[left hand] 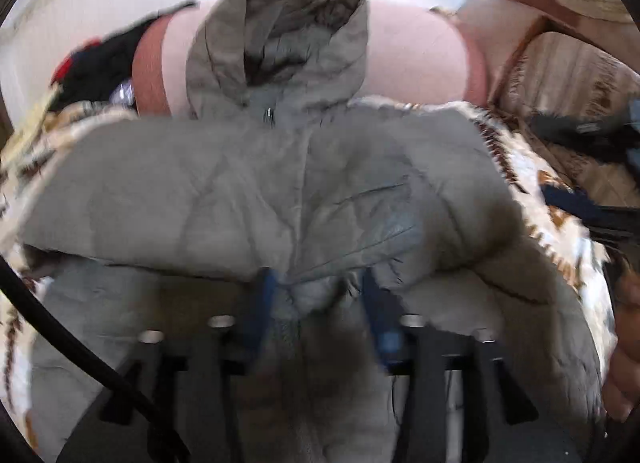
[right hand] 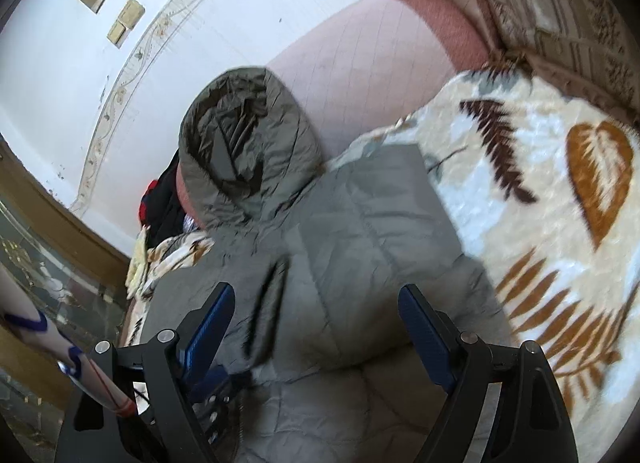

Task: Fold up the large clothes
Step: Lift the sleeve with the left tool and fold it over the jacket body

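A grey-green hooded padded jacket (left hand: 248, 191) lies on a leaf-patterned blanket, its hood (left hand: 280, 43) resting against a pink headboard. My left gripper (left hand: 316, 295) is shut on a bunched fold of the jacket's lower part, which is lifted over the body. In the right wrist view the jacket (right hand: 352, 231) lies below my right gripper (right hand: 316, 303), which is open and empty above the fabric. The jacket's hood (right hand: 248, 143) points up and left there.
The cream blanket with brown and orange leaves (right hand: 560, 191) covers the bed. A pink headboard (right hand: 360, 63) stands behind the hood. Dark clothes (left hand: 92, 63) lie at the far left. A patterned sofa or cushion (left hand: 580, 75) is at the right.
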{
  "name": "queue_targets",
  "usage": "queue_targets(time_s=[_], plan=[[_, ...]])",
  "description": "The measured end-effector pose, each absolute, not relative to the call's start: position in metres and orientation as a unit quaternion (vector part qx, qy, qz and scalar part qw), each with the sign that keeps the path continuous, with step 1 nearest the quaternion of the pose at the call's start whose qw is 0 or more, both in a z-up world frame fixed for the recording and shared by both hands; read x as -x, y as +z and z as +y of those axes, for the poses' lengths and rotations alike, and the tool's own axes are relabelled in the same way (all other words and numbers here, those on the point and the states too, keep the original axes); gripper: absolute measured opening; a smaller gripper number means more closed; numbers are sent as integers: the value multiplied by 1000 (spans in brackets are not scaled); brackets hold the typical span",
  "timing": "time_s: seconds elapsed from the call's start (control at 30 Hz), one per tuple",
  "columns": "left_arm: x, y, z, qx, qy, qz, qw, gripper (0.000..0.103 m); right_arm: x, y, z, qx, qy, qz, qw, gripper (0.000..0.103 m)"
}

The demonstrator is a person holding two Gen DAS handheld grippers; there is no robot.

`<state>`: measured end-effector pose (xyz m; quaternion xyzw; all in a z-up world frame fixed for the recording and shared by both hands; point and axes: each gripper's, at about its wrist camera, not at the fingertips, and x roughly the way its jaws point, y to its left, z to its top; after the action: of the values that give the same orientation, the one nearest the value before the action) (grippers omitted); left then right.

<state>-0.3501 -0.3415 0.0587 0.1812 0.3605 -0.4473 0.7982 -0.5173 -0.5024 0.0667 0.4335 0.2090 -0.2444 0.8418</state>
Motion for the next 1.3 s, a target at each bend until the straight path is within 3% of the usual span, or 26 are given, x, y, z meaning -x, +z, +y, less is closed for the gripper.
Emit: queue_targets(time_s=[0.17,0.47,0.57,0.63,0.7,0.77,1.07,1.3], plan=[[338,102,-271,-126,-433,284,846,71,500,45,-496,-465,-192,231,833,88],[194,90,-151,58,-278,308,908,71,464,14,-479,-502,-132,244,819,84],[169,84,-143,100,-278,332,896,71,449,19,-467,-481,-129,242,832,74],[169,85,-147,94,-285,329,895,71,438,22,-459,-458,-129,249,844,69],[171,87,-155,79,-294,322,896,71,430,19,-456,-443,-138,264,846,44],[173,86,-166,73,-299,323,895,71,432,15,-457,-439,-150,269,844,29],[181,70,-193,32,-315,347,883,71,461,40,-475,-369,-258,280,848,23],[183,37,-229,-53,-299,397,866,73,461,19,-486,-363,-306,321,820,23]])
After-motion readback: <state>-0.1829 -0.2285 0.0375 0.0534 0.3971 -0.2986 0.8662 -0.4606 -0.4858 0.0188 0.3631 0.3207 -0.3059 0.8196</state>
